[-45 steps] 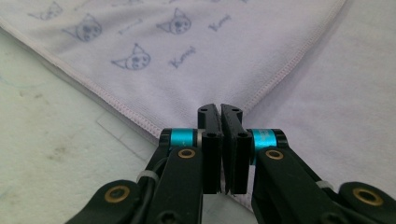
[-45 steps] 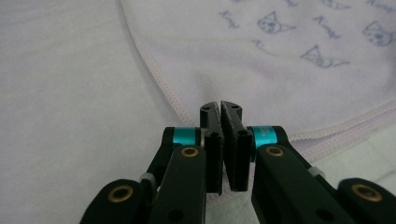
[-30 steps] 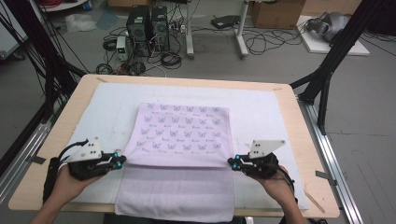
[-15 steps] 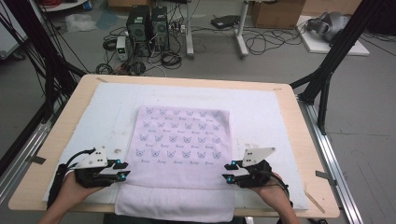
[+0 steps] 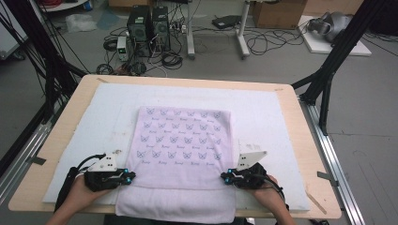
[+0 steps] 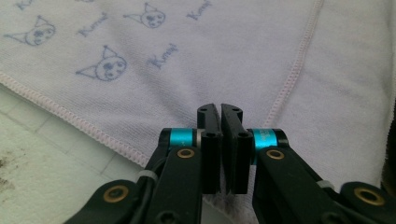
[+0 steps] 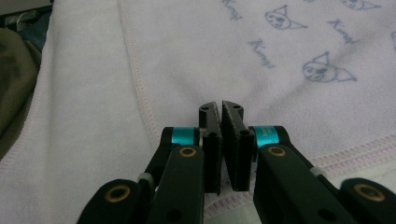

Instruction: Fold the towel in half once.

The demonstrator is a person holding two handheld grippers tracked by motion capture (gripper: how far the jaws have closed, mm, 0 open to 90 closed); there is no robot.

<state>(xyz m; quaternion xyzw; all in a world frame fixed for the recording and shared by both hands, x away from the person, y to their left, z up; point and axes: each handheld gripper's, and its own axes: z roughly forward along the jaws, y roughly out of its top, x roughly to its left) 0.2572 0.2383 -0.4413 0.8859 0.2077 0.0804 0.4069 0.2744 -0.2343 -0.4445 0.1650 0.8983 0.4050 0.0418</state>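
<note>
Both grippers, left gripper [image 5: 126,176] and right gripper [image 5: 227,176], I hold pressed shut on the corners of the folded-over towel [image 5: 180,145] near the table's [image 5: 61,131] front edge, probably to lay its fold straight.

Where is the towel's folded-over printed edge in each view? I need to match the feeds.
High view: the printed flap's hem runs between both claws, near the table's front.
Left gripper view: hem slants up-left from the claw.
Right gripper view: hem at lower right.
Shared landmark: the blue cat-face print.
</note>
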